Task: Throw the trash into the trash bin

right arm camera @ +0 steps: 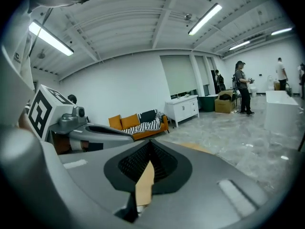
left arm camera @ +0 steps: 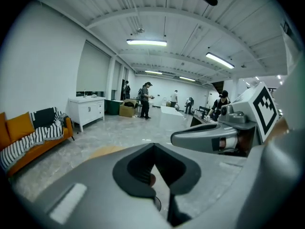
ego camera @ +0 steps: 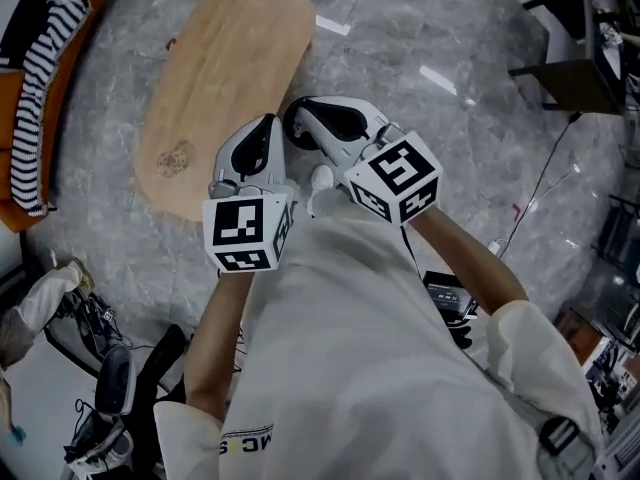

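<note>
**Head view.** We see both grippers held close together above a grey marble-look floor (ego camera: 420, 28). The left gripper (ego camera: 266, 126) points toward 12 o'clock. The right gripper (ego camera: 298, 123) lies just beside it and points toward 10 o'clock.

Each carries a marker cube printed with black-and-white square codes: the left cube (ego camera: 245, 233) and the right cube (ego camera: 400, 176). We cannot read any text on either cube. The person's white shirt bears small dark lettering (ego camera: 250, 436) near the hem that reads roughly "MC".

An oval wooden table (ego camera: 230, 58) stands at 11 o'clock from the grippers. A small brownish scrap (ego camera: 175, 158), the only likely trash we can see, lies on the table's near left end, at 9 o'clock from the left gripper and well apart from it.

**Left gripper view.** The black pads (left arm camera: 138, 168) meet at their tips. A pale sliver (left arm camera: 160, 182) shows in the gap below them, and we cannot tell whether it is something held or the floor beyond.

**Right gripper view.** The ribbed pads (right arm camera: 136, 163) are also closed together. A tan strip (right arm camera: 144, 182) shows between them, and we cannot tell whether it is a pinched scrap or the tabletop. An orange sofa (right arm camera: 120, 122) with a striped blanket (right arm camera: 145, 124) stands at 11 o'clock.
</note>
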`<state>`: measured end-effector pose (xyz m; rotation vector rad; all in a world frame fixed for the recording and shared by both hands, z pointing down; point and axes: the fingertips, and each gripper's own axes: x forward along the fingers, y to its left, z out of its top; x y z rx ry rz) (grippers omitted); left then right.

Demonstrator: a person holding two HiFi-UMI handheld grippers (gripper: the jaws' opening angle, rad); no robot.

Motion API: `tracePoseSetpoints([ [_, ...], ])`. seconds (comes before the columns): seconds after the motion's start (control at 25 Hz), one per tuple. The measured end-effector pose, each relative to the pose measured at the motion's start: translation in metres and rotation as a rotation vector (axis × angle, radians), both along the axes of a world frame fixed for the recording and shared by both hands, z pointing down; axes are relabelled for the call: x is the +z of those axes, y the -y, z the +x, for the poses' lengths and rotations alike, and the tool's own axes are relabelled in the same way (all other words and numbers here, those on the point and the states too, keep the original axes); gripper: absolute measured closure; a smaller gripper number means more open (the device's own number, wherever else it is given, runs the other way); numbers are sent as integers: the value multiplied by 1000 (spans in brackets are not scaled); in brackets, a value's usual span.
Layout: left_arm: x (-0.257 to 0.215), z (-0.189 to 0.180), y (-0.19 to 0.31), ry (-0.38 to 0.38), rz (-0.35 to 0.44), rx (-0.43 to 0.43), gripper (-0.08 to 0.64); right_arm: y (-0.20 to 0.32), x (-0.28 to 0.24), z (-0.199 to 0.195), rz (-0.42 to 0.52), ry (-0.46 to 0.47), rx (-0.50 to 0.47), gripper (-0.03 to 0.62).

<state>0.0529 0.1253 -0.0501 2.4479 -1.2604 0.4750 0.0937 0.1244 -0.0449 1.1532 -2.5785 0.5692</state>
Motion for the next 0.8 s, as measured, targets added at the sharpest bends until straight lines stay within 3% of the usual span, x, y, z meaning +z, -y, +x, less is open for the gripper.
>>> tracePoseSetpoints([
  [0.32,-42,-16,-8,-115,-1,-91,560,-30,-23,0,59,-16,-17,571],
  [0.8,-41,11,-50,-85,7,-11,560,-66,-40,9,91,42,49,571],
])
